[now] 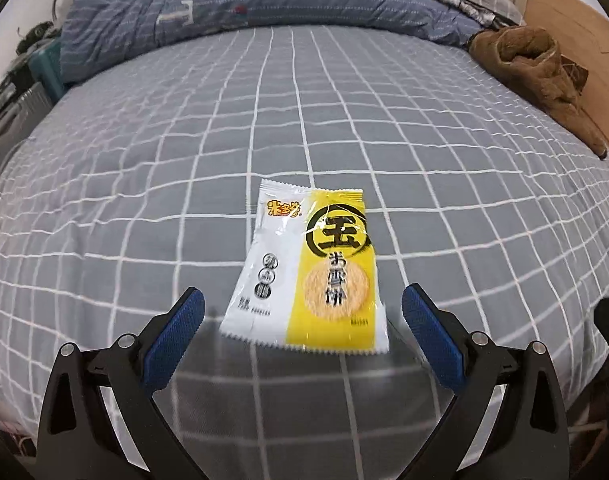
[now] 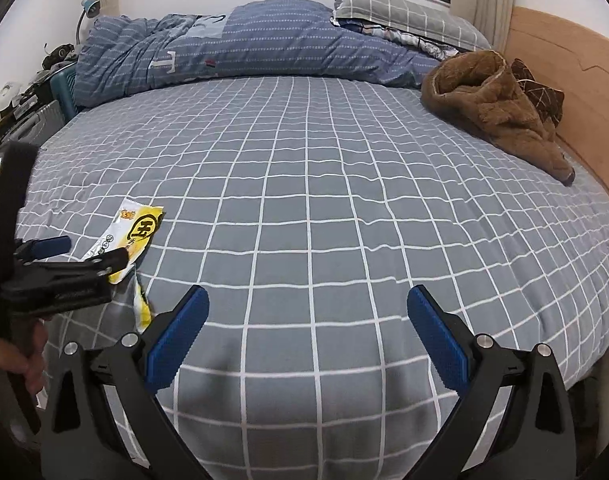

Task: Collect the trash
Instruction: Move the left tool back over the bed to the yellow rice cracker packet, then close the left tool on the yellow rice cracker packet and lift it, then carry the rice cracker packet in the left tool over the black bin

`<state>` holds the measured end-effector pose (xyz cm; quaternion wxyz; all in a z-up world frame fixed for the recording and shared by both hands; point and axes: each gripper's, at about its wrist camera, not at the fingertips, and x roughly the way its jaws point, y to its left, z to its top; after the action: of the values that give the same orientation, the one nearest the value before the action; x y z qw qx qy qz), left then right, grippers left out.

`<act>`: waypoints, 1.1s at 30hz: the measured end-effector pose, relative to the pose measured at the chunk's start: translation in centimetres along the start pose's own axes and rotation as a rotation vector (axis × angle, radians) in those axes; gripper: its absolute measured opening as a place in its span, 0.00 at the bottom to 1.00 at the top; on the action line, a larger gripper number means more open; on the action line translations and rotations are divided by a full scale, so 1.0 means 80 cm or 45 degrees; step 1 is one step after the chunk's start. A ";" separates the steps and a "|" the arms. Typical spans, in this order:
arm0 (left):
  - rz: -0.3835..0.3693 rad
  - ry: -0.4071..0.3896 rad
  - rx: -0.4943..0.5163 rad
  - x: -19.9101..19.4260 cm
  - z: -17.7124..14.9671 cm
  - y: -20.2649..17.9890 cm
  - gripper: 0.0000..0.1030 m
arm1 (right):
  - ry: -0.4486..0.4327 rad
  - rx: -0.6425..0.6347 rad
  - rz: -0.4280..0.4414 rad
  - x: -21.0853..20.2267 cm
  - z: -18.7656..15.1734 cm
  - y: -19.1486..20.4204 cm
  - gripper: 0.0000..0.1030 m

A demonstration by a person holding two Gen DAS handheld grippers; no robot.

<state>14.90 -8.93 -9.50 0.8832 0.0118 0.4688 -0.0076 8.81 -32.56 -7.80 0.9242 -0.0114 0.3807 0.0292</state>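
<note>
Two grippers work this bed: left gripper [image 1: 303,312] has jaws spread wide, straddling the near end of the snack wrapper [image 1: 308,272] lying flat on the checked sheet [image 1: 464,208] (pickup pending). Next: lower, pinch. Right gripper [image 2: 307,312] is released and empty; a brown garment [image 2: 492,108] lies at two o'clock.
</note>
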 end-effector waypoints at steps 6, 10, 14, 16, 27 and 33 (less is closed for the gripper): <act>-0.006 0.038 -0.009 0.024 0.013 -0.002 0.94 | 0.026 0.037 0.027 0.013 0.002 -0.004 0.93; 0.003 0.069 -0.022 0.037 0.017 0.001 0.92 | 0.023 0.034 0.035 0.013 0.003 -0.001 0.93; -0.005 0.095 -0.028 0.048 0.017 0.007 0.79 | 0.014 0.022 0.039 0.011 0.003 0.003 0.93; -0.003 0.098 -0.028 0.050 0.017 0.009 0.74 | 0.015 0.025 0.039 0.011 0.003 0.003 0.93; -0.023 0.076 0.002 0.042 0.011 0.003 0.39 | 0.012 0.021 0.037 0.010 0.002 0.008 0.93; -0.018 0.021 -0.001 0.020 0.014 0.001 0.39 | 0.008 0.026 0.034 0.011 0.002 0.006 0.93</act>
<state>16.72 -8.88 -10.24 0.8792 0.0084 0.4762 -0.0137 9.48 -32.07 -8.32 0.9225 0.0031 0.3841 0.0375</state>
